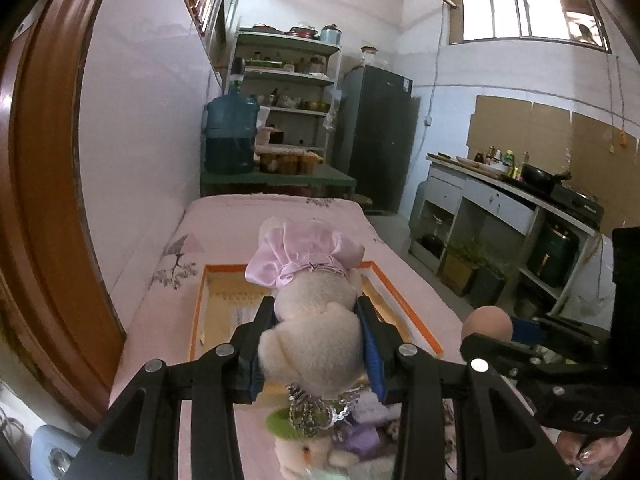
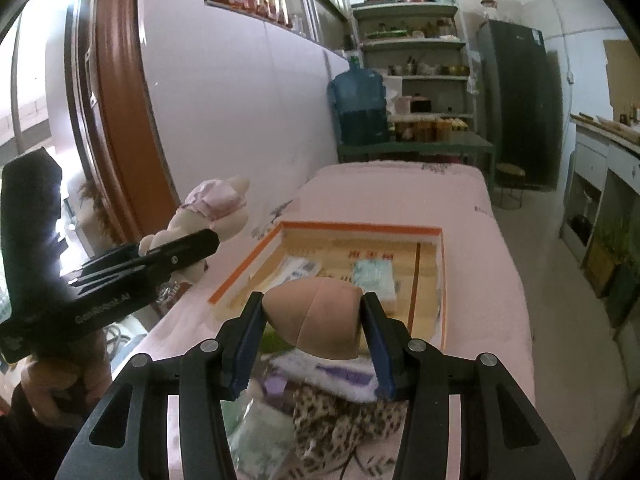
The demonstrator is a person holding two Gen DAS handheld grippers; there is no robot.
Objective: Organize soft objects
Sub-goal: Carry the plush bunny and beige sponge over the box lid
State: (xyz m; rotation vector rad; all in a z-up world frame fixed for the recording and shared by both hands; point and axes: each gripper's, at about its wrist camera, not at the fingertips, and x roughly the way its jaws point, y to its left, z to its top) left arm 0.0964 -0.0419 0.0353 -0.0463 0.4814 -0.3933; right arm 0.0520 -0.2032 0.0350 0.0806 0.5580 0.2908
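My left gripper (image 1: pixel 316 312) is shut on a cream plush toy in a pink dress (image 1: pixel 308 304) and holds it above the orange-rimmed box (image 1: pixel 404 300) on the pink bed. The toy also shows in the right wrist view (image 2: pixel 208 216), left of the box. My right gripper (image 2: pixel 314 308) is shut on a tan egg-shaped soft sponge (image 2: pixel 316 316), held over the near edge of the open box (image 2: pixel 360 229). That sponge shows at the right in the left wrist view (image 1: pixel 486 322). Packets (image 2: pixel 372 274) lie inside the box.
A pile of soft things lies on the bed below the grippers: a leopard-print cloth (image 2: pixel 340 420), a purple-white towel (image 2: pixel 336 372), another plush with a green hat (image 1: pixel 304 440). A wall and brown door frame (image 1: pixel 44 200) are at the left. A counter (image 1: pixel 520 200) stands at the right.
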